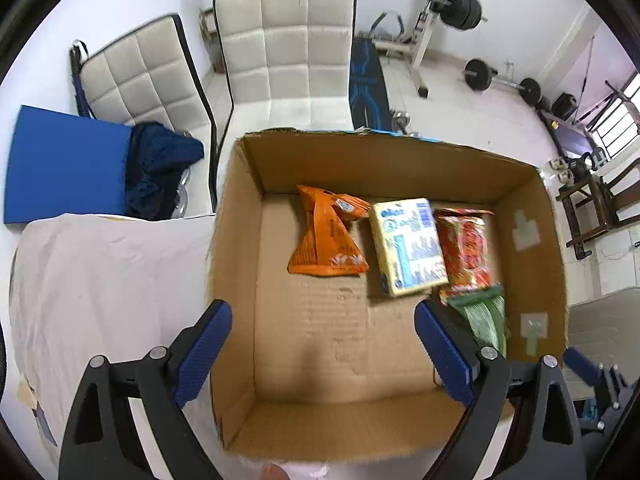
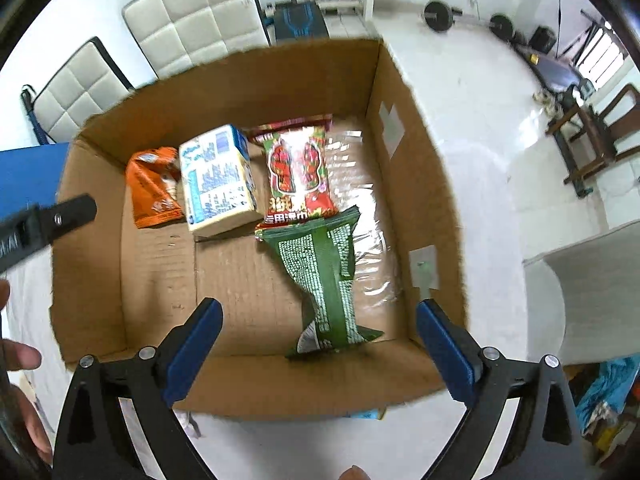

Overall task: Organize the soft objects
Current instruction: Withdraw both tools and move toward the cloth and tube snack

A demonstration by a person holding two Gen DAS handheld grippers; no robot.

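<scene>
An open cardboard box (image 1: 240, 240) (image 2: 420, 184) holds soft packs. An orange pouch (image 1: 328, 236) (image 2: 150, 188) lies at the back left. A pale yellow tissue pack (image 1: 408, 246) (image 2: 216, 180) lies beside it. A red snack bag (image 1: 466, 246) (image 2: 298, 168) follows, with a green bag (image 1: 482, 318) (image 2: 328, 276) in front of it and a clear wrapper (image 2: 360, 216) to the right. My left gripper (image 1: 322, 350) is open and empty above the box's front. My right gripper (image 2: 318, 344) is open and empty above the green bag.
The box rests on a white cloth-covered surface (image 1: 100, 280). Two white padded chairs (image 1: 288, 48) stand behind it. A blue pad (image 1: 64, 164) and dark blue cloth (image 1: 160, 164) lie at left. Gym weights (image 1: 460, 8) and a wooden chair (image 2: 596, 136) stand at right.
</scene>
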